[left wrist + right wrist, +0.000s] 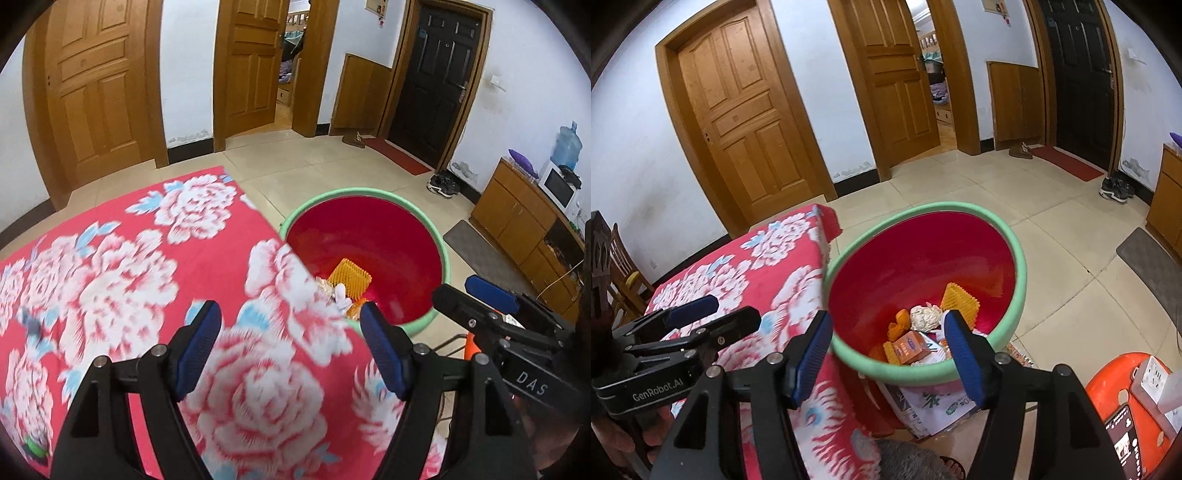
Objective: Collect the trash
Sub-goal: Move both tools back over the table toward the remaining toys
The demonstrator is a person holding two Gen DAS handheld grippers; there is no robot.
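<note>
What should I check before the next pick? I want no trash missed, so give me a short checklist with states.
1. Left tool empty: ok, nothing between its fingers.
2. Right tool empty: ok.
3. Basin beside the table, in view: ok.
4. Trash in basin: ok, orange box and crumpled paper lie inside.
5. Tablecloth free of trash: not ok, a small dark item remains at its left edge.
6. What that item is: cannot tell, blurred.

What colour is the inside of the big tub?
Red inside the tub, green rim; clearest in the right wrist view.
</note>
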